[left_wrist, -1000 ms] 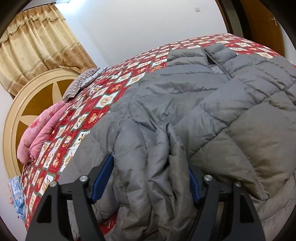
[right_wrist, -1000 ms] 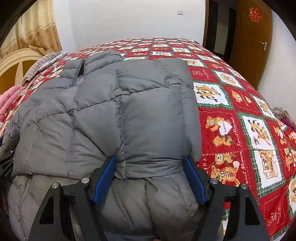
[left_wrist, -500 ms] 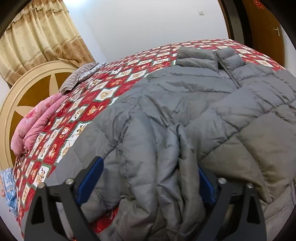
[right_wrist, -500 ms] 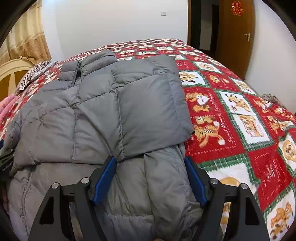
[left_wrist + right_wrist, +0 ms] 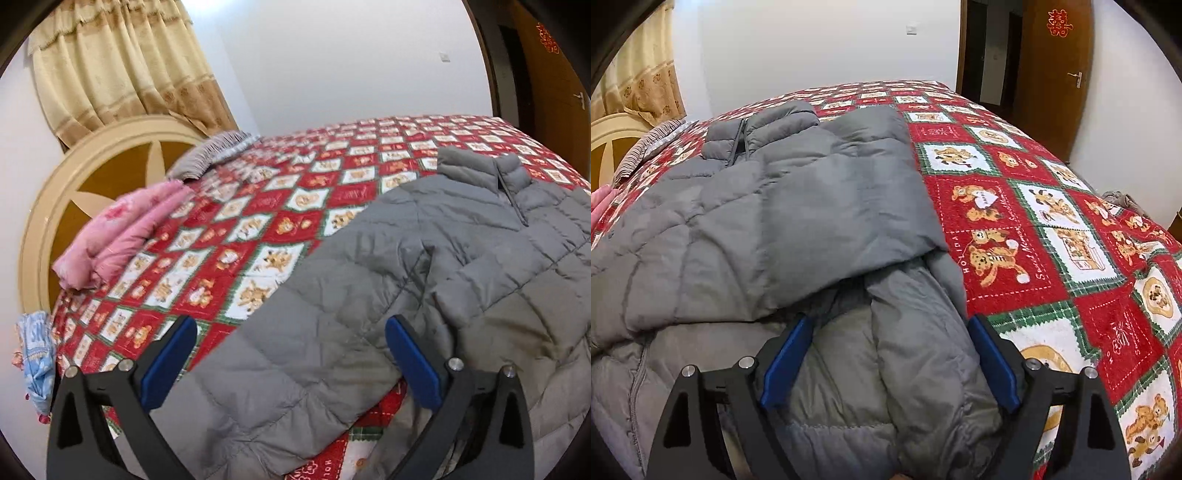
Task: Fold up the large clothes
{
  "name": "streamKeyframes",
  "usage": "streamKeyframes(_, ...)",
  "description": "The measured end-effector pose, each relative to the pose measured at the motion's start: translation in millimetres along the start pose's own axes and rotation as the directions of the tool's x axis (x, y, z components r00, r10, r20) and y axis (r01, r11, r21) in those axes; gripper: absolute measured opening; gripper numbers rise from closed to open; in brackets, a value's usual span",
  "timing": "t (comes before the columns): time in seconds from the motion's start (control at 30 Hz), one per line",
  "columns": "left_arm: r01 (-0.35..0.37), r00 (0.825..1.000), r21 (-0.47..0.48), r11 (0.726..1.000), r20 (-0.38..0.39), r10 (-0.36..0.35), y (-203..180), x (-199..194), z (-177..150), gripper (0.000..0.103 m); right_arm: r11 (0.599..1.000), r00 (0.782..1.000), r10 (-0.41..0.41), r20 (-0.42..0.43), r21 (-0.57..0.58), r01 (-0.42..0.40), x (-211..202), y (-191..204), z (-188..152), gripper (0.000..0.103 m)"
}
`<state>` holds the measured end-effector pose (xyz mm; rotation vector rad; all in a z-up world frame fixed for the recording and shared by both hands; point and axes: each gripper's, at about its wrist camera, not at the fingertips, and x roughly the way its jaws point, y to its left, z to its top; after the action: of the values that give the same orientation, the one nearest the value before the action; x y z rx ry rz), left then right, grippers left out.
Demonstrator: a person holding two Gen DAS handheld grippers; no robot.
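A grey puffer jacket [image 5: 461,258] lies front-up on the bed, collar [image 5: 480,166] at the far end. One sleeve [image 5: 295,350] lies flat, stretched out over the bedspread. My left gripper [image 5: 291,325] hovers above that sleeve, its jaws opening wide and gripping nothing. In the right wrist view the jacket [image 5: 812,206] has its other sleeve [image 5: 849,192] folded across the chest. My right gripper [image 5: 890,321] sits at the hem, jaws opening, with a bulge of hem fabric between the blue pads [image 5: 786,362].
A red bear-patterned bedspread [image 5: 1034,206] covers the bed. A pink folded quilt [image 5: 122,236] and a striped pillow [image 5: 210,155] lie by the round headboard [image 5: 74,184]. Blue cloth [image 5: 35,354] hangs at the left edge. A brown door [image 5: 1056,74] stands far right.
The left gripper let go of the bunched sleeve, opened wide and rose away leftward; the sleeve now lies flat. The right gripper's jaws widened around the hem fabric.
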<state>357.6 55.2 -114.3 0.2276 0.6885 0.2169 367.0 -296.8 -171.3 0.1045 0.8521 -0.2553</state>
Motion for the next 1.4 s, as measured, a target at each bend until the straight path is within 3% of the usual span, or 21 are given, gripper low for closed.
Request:
streamKeyframes(0.17, 0.031, 0.999, -0.037, 0.999, 0.007, -0.031, -8.2, -5.9, 6.7, 0.103, 0.997, 1.000, -0.023, 0.008, -0.079, 0.024, -3.2, 13.7, -0.9, 0.086)
streamKeyframes(0.33, -0.042, 0.999, 0.038, 0.998, 0.025, 0.041, -8.8, -13.2, -3.4, 0.103, 0.993, 0.998, 0.060, 0.030, -0.100, -0.056, -35.6, 18.3, 5.7, 0.086)
streamKeyframes(0.43, -0.116, 0.993, 0.041, 0.992, 0.023, 0.115, 16.0, -13.5, -11.1, 0.103, 0.977, 0.983, 0.181, 0.044, -0.125, -0.174, -58.1, 27.8, 28.6, 0.086)
streamKeyframes(0.5, -0.170, 0.985, 0.031, 0.985, 0.017, 0.170, 40.6, -12.4, -18.6, 0.103, 0.970, 0.975, 0.210, 0.079, -0.141, -0.197, -60.2, 29.6, 49.9, 0.086)
streamKeyframes(0.6, -0.262, 0.965, 0.000, 0.965, -0.031, 0.262, 85.1, -4.9, -35.7, 0.103, 0.966, 0.972, 0.218, 0.087, -0.159, -0.202, -34.7, 27.8, 70.6, 0.086)
streamKeyframes(0.7, -0.335, 0.936, -0.042, 0.941, -0.127, 0.328, 131.0, 7.5, -62.2, 0.103, 0.981, 0.992, 0.126, 0.008, -0.150, -0.124, 12.4, 14.1, 69.7, 0.086)
streamKeyframes(0.77, -0.353, 0.923, -0.066, 0.933, -0.186, 0.336, 153.1, 13.2, -80.4, 0.103, 0.993, 0.993, 0.102, -0.062, -0.055, -0.105, 42.6, -12.7, 58.8, 0.086)
streamKeyframes(0.87, -0.350, 0.914, -0.121, 0.929, -0.261, 0.310, 176.1, 17.0, -106.7, 0.103, 0.984, 0.985, 0.169, -0.037, 0.064, -0.166, 44.4, -40.3, 54.5, 0.084)
streamKeyframes(1.03, -0.301, 0.929, -0.222, 0.927, -0.286, 0.233, 181.1, 12.6, -123.9, 0.103, 0.995, 0.995, 0.096, -0.032, -0.001, -0.096, 30.6, -29.2, 53.0, 0.084)
streamKeyframes(1.23, -0.198, 0.947, -0.301, 0.933, -0.303, 0.103, 167.6, 22.7, -123.3, 0.100, 0.998, 0.999, 0.040, 0.032, -0.041, -0.038, -25.9, -30.2, 40.3, 0.085)
streamKeyframes(1.33, -0.153, 0.952, -0.316, 0.936, -0.302, 0.053, 160.6, 26.3, -123.0, 0.078, 0.992, 0.996, 0.080, 0.040, -0.104, -0.075, -45.1, -20.5, 29.2, 0.085)
streamKeyframes(1.4, -0.109, 0.957, -0.321, 0.941, -0.291, 0.011, 155.0, 24.8, -122.0, 0.054, 0.984, 0.993, 0.105, 0.048, -0.152, -0.097, -53.9, -14.5, 17.5, 0.085)
